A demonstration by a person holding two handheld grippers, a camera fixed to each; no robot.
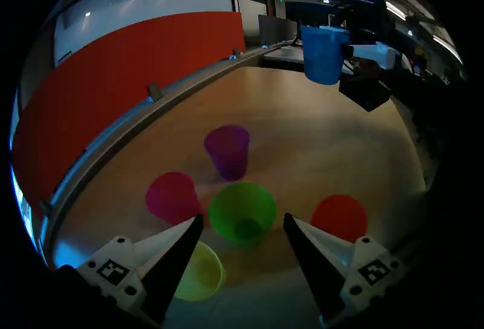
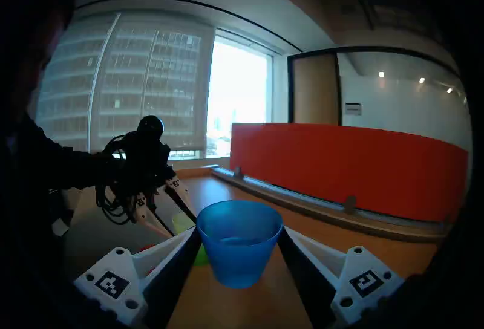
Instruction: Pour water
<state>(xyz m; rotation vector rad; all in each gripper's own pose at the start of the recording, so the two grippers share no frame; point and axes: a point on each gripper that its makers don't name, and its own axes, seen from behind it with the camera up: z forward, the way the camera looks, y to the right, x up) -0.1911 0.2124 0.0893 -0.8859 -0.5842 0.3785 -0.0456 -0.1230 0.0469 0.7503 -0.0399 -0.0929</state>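
Observation:
My right gripper (image 2: 239,232) is shut on a blue cup (image 2: 239,253) that stands upright with water in it, held up in the air. In the left gripper view the same blue cup (image 1: 322,54) hangs high over the far end of the wooden table (image 1: 314,129). My left gripper (image 1: 242,217) is open and hovers above a green cup (image 1: 242,211), with nothing between its fingers. Around it stand a purple cup (image 1: 228,150), a pink cup (image 1: 171,196), a yellow cup (image 1: 202,274) and a red cup (image 1: 340,215).
A red partition (image 1: 127,81) and a grey rail (image 1: 139,123) run along the table's left edge. In the right gripper view a person's dark sleeve (image 2: 60,166) reaches to the left gripper (image 2: 181,227); big windows (image 2: 151,87) lie behind.

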